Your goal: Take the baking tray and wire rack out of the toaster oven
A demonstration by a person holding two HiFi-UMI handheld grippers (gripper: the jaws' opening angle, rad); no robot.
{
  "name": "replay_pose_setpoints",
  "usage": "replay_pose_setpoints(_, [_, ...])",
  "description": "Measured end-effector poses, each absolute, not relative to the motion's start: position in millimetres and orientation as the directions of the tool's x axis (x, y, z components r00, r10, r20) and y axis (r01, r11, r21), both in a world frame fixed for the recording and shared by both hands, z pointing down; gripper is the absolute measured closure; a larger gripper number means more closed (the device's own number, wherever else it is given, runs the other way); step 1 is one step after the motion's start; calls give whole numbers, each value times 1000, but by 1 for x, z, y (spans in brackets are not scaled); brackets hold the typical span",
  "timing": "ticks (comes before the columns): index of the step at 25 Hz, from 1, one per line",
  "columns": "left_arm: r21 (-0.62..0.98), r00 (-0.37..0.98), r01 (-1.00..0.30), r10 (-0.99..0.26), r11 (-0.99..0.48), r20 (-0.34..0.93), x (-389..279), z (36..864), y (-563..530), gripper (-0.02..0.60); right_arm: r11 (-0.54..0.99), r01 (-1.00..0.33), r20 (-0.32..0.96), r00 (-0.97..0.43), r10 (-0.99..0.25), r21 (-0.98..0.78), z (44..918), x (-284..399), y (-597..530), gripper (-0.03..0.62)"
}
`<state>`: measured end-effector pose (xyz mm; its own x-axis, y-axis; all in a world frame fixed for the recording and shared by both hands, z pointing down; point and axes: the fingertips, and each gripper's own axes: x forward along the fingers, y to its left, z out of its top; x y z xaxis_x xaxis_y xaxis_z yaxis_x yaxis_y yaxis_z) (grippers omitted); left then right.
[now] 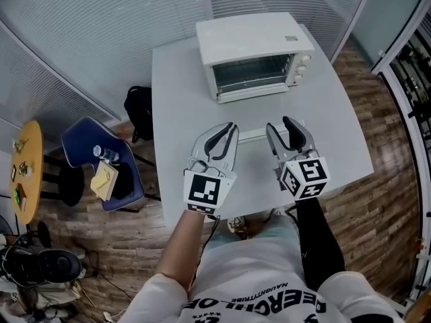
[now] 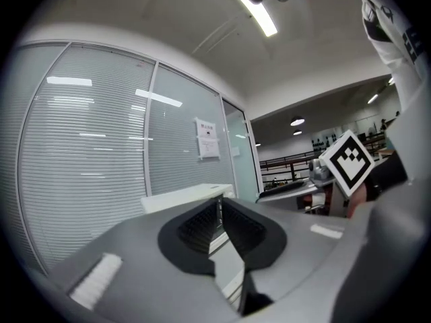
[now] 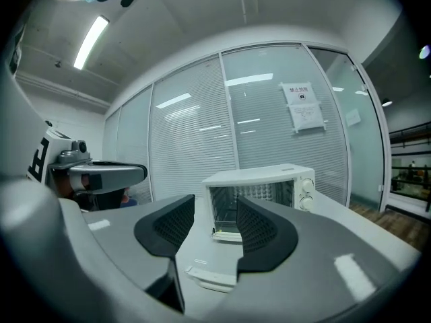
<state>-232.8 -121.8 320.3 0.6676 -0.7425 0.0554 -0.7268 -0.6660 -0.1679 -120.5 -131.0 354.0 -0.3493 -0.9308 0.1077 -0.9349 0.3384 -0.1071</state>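
Note:
A white toaster oven (image 1: 256, 49) stands at the far side of the grey table (image 1: 182, 79), its door folded down. Through the opening (image 3: 236, 204) I see a dark cavity with a grid pattern at the back. A flat pale tray-like piece (image 1: 256, 135) lies on the table between the oven and my grippers, and it also shows low in the right gripper view (image 3: 210, 279). My left gripper (image 1: 231, 130) hovers over the table's near half with its jaws together (image 2: 219, 210) and nothing in them. My right gripper (image 1: 279, 126) is beside it, open and empty, with the oven framed between its pads (image 3: 215, 221).
Glass walls with blinds run behind the table. To the left of the table stand a blue chair (image 1: 101, 163) with items on it, a black bag (image 1: 138, 110) and a small yellow round table (image 1: 27, 170). Wooden floor lies off the table's right and near edges.

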Motion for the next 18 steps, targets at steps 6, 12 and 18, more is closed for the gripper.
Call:
replay_pose_setpoints(6, [-142, 660, -738, -750, -659, 49, -250, 324, -146, 520, 307, -895, 161, -372, -914, -322, 380, -132, -168, 401])
replay_pose_setpoints(12, [-141, 675, -724, -736, -675, 60, -245, 333, -163, 520, 282, -814, 192, -426, -884, -508, 405, -133, -212, 401])
replay_pose_setpoints(18, [-132, 657, -738, -749, -662, 84, -243, 347, -197, 520, 233, -790, 265, -443, -856, -568, 442, -132, -263, 401])
